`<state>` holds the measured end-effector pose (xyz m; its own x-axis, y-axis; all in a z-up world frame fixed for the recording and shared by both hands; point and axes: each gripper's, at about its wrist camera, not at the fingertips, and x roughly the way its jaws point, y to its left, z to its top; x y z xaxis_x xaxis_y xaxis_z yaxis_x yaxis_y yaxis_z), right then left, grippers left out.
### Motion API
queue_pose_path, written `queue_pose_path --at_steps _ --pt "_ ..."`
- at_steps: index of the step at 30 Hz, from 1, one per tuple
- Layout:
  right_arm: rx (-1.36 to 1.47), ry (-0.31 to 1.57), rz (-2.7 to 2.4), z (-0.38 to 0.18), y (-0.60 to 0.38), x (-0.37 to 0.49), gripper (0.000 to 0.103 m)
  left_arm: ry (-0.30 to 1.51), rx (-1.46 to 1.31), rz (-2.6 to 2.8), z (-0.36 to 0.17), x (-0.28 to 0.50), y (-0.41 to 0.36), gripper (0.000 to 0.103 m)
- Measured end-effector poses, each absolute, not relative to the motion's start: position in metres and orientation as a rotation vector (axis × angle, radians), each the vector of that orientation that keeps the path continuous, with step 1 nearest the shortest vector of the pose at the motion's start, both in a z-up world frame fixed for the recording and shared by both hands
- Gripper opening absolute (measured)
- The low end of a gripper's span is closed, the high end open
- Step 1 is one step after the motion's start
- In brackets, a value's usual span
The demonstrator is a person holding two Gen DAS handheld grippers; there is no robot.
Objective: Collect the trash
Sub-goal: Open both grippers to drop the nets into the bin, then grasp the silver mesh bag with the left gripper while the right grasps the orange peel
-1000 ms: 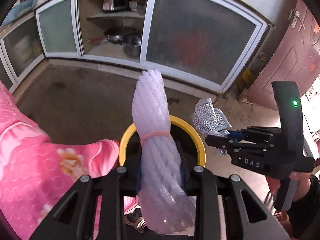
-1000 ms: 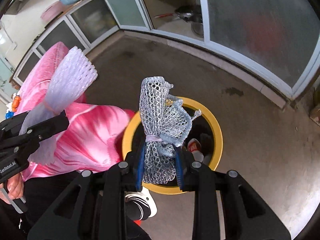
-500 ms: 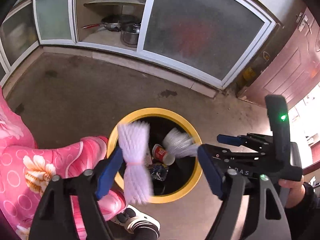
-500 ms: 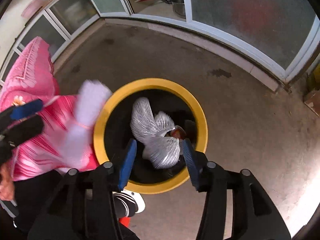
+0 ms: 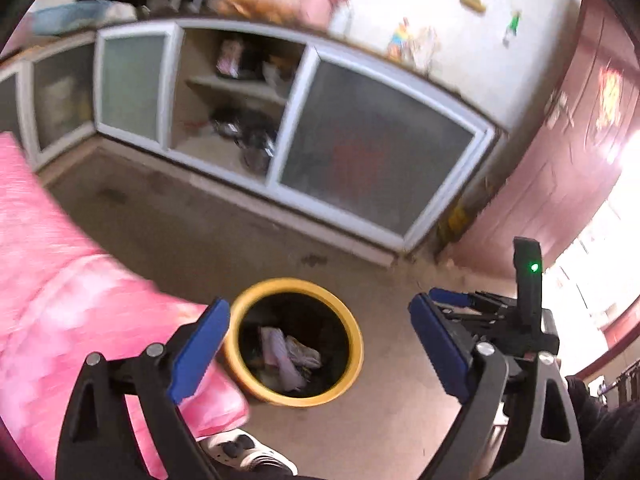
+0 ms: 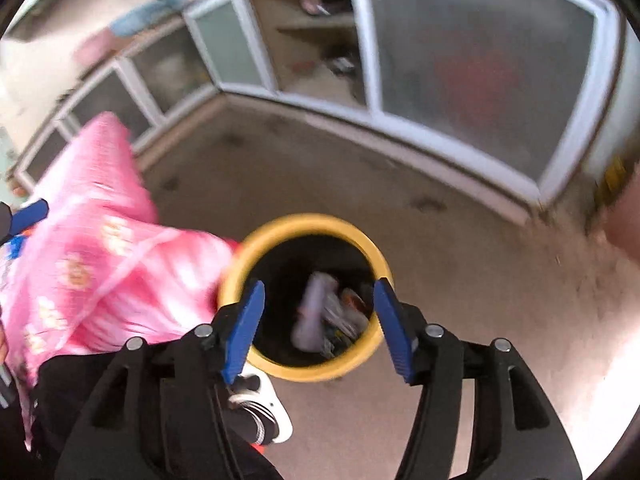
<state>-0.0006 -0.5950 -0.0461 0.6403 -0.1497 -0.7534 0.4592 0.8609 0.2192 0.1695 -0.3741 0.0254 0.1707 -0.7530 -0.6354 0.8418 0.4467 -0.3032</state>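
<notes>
A yellow-rimmed bin [image 5: 352, 336] stands on the floor below both grippers; it also shows in the right wrist view [image 6: 384, 268]. The white foam-net bundle [image 5: 276, 350] lies inside it among other trash, and shows blurred in the right wrist view [image 6: 312, 312]. My left gripper [image 5: 318, 344] is open and empty above the bin. My right gripper [image 6: 318, 326] is open and empty above the bin; it also shows at the right of the left wrist view [image 5: 452, 294].
The person's pink-clad leg [image 5: 80, 320] and a white shoe [image 6: 260, 400] are next to the bin on the left. A low cabinet with frosted glass doors [image 5: 376, 164] runs along the back. A reddish door [image 5: 580, 140] is at the right. Bare concrete floor [image 6: 480, 280] surrounds the bin.
Both grippers opened and dropped their foam-net bundles into the bin. Both grippers then rose and tilted upward; the views are blurred by the motion.
</notes>
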Motion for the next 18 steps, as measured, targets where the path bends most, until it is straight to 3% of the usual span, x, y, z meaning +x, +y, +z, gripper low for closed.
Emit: queue_pose_path --at_steps 3,11,18 --pt "0.345 0.742 -0.248 -0.014 -0.563 0.022 0.060 0.731 0.119 -1.035 0.048 0.172 -0.304 0.095" --pt "0.155 0.671 0.082 0.039 -0.432 0.134 0.069 0.608 0.118 -0.570 0.077 0.190 -0.102 0.095" --pt "-0.003 0.698 0.283 0.047 -0.315 0.235 0.069 0.671 0.092 -0.180 0.062 0.230 0.039 0.095"
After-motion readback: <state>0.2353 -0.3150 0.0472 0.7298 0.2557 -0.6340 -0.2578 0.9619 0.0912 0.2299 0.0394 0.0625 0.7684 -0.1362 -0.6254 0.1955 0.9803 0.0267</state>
